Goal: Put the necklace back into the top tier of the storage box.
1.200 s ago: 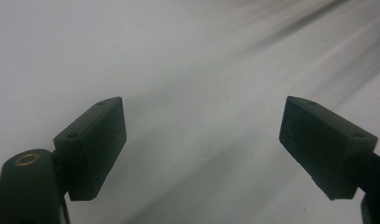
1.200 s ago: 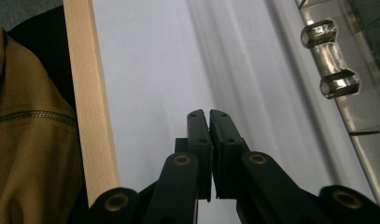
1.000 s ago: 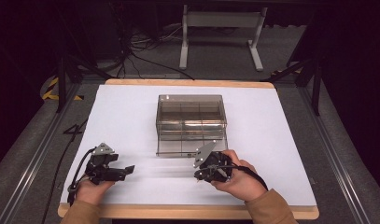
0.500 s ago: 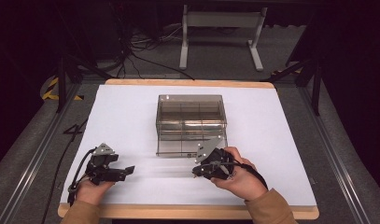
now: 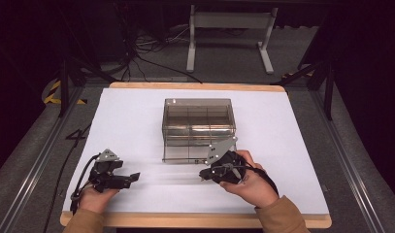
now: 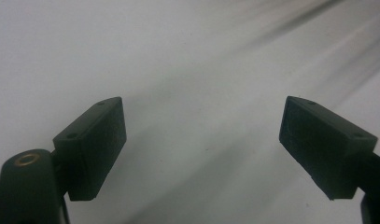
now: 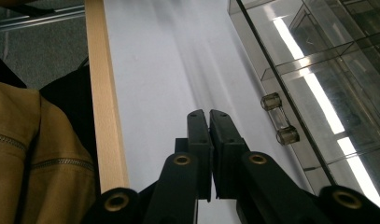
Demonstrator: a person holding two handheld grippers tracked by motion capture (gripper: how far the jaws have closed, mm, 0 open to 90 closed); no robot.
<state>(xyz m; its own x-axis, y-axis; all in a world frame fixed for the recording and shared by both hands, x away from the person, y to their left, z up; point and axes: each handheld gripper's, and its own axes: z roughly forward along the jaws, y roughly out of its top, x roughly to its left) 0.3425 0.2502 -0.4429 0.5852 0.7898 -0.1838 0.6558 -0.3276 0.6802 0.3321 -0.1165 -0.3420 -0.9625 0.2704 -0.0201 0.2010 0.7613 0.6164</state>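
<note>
High view: box (image 5: 199,127) mid-table (image 5: 292,145)

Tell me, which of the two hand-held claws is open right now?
The left gripper, at the left of the high view: its two black jaws stand wide apart over the white table. The right gripper, beside the clear box, has its jaws pressed together.

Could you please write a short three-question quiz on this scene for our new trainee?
1. True or false: the right gripper has its jaws shut with nothing between them.
2. Which gripper lies nearer the clear plastic box? A) left gripper B) right gripper
3. What small part sticks out from the box's front wall, as seen in the right gripper view?

Key:
1. True.
2. B; the left one rests open on the white table, off to the box's side.
3. A clear handle.
</note>
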